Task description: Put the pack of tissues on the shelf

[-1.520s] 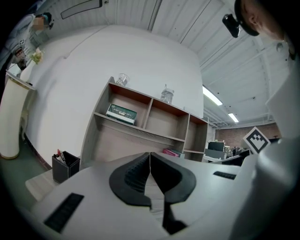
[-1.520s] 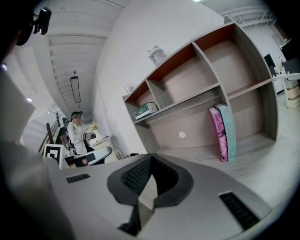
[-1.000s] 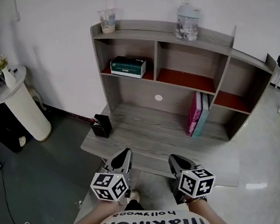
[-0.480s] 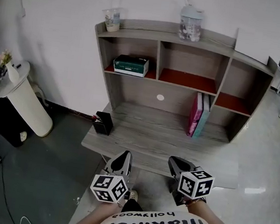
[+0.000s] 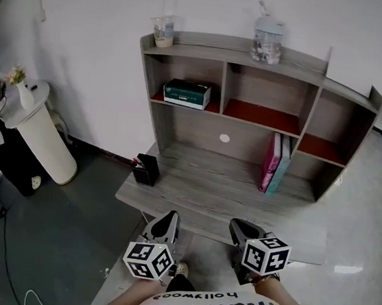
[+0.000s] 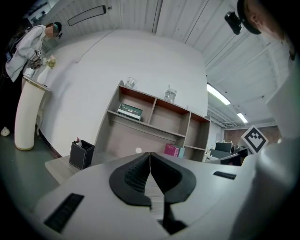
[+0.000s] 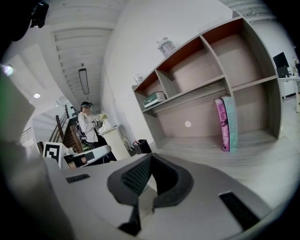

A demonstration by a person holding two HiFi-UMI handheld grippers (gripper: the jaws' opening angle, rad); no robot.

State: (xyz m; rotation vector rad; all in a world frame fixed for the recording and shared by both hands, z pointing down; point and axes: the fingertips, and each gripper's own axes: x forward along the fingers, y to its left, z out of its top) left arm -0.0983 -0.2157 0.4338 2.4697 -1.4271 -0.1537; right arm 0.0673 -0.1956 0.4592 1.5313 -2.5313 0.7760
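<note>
The pack of tissues, a dark green box with a white band, lies in the upper left compartment of the wooden shelf unit; it also shows in the left gripper view and the right gripper view. My left gripper and right gripper hang side by side just short of the desk's front edge, both shut and holding nothing. The left gripper's tips and the right gripper's tips meet with nothing between them.
A black pen holder stands at the desk's left end. Pink and teal books lean in the lower right bay. A cup and a water jug sit on the shelf top. A white pedestal stands at left.
The view has drawn back and shifted a little: shelf and desk sit lower and further right in the head view. Both grippers keep their places, shut.
</note>
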